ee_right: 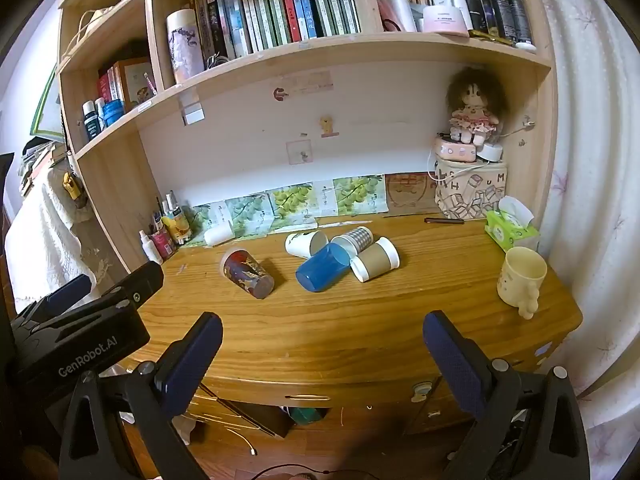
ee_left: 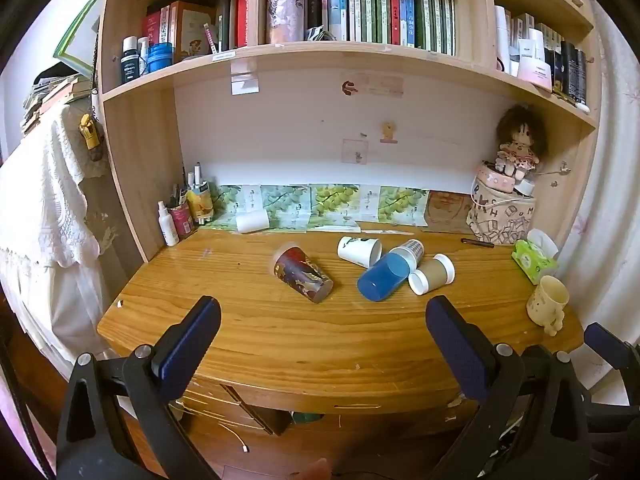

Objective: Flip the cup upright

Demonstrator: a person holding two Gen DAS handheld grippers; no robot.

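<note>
Several cups lie on their sides on the wooden desk (ee_left: 304,336): a dark red patterned cup (ee_left: 303,276) (ee_right: 248,274), a blue plastic cup (ee_left: 384,276) (ee_right: 323,267), a white paper cup (ee_left: 359,251) (ee_right: 306,244), a checked cup (ee_left: 410,251) (ee_right: 356,239) and a brown paper cup with white lid (ee_left: 432,274) (ee_right: 375,265). A cream mug (ee_left: 547,304) (ee_right: 520,278) stands upright at the right. My left gripper (ee_left: 322,314) is open and empty, in front of the desk edge. My right gripper (ee_right: 322,330) is open and empty, beside it.
A green tissue box (ee_left: 534,260) (ee_right: 510,230), a patterned bag with a doll (ee_left: 504,216) (ee_right: 470,192) and a pen (ee_right: 444,221) sit at the back right. Bottles and a pen holder (ee_left: 180,216) (ee_right: 166,236) stand back left. A white roll (ee_left: 253,222) lies by the wall. Bookshelves hang above.
</note>
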